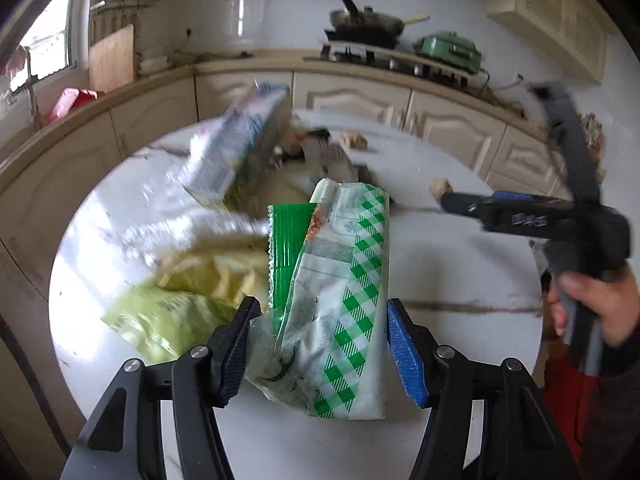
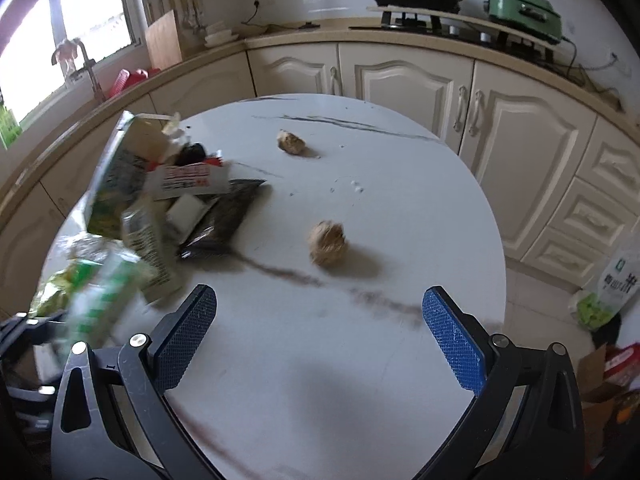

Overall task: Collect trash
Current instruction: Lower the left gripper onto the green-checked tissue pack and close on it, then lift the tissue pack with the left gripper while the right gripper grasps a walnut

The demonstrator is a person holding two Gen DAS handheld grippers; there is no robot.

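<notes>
Left wrist view is showing the left gripper (image 1: 318,350) with a green-checked wrapper (image 1: 344,300) standing between its jaws; the left pad looks to be touching the crumpled plastic, the blue right pad (image 1: 406,354) is sitting just beside the wrapper's edge, so I can't tell whether it's actually pinching or only bracketing it. A green ribbed packet (image 1: 286,252) is lying tucked against that wrapper, a yellow-green snack bag (image 1: 160,320) is lying to the left on the round white table (image 1: 440,272), and a blurred carton (image 1: 240,152) is tilting behind, over the pile. Right wrist view is showing the right gripper (image 2: 320,340) hovering wide and empty above bare tabletop, pointing toward a crumpled brown paper ball (image 2: 328,242) near the middle; a second ball (image 2: 292,142) is sitting farther back, well apart from the first. The trash pile, with a dark packet (image 2: 228,216) and a red-and-white box (image 2: 188,180), is sitting at the left of that view. My read: gathering step is under way, the left side working the wrappers, the right going for loose scraps. Next move probably calls for lowering the right jaws around the nearer ball and closing gently, since it's light and likely to roll. Left needs a confirmed pinch before lifting.
</notes>
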